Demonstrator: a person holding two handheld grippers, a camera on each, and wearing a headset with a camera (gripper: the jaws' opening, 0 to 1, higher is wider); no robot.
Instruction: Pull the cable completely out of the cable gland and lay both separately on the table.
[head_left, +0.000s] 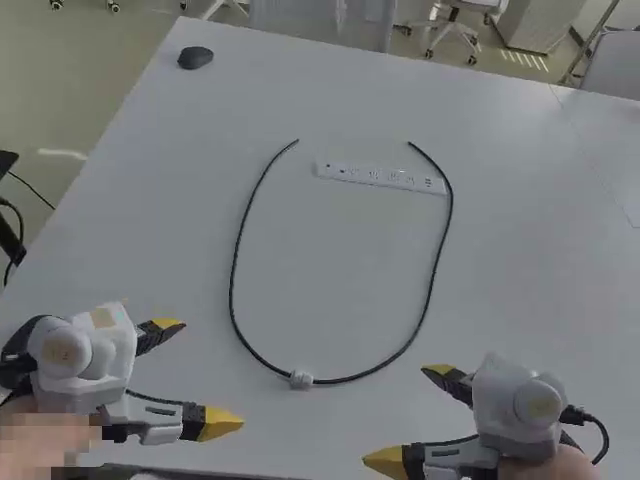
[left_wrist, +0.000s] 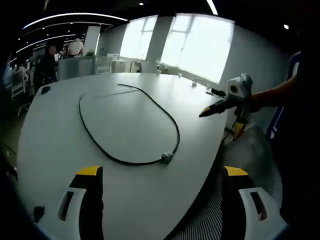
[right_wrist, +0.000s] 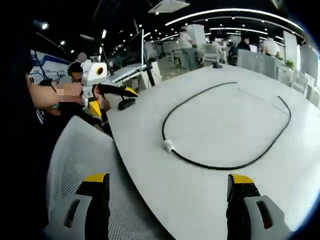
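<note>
Items counted. One white surface (head_left: 330, 260) bears four things: one black cable (head_left: 238, 250), looped; one white cable gland (head_left: 300, 379) threaded on it; one white power strip (head_left: 381, 177); one dark mouse (head_left: 195, 58). Two pairs of tongs: left tongs (head_left: 210, 373) and right tongs (head_left: 395, 415), each with two yellow-tipped jaws.

A white power strip (head_left: 380, 177) and black mouse (head_left: 195, 58) lie on the table (head_left: 150, 200).
</note>
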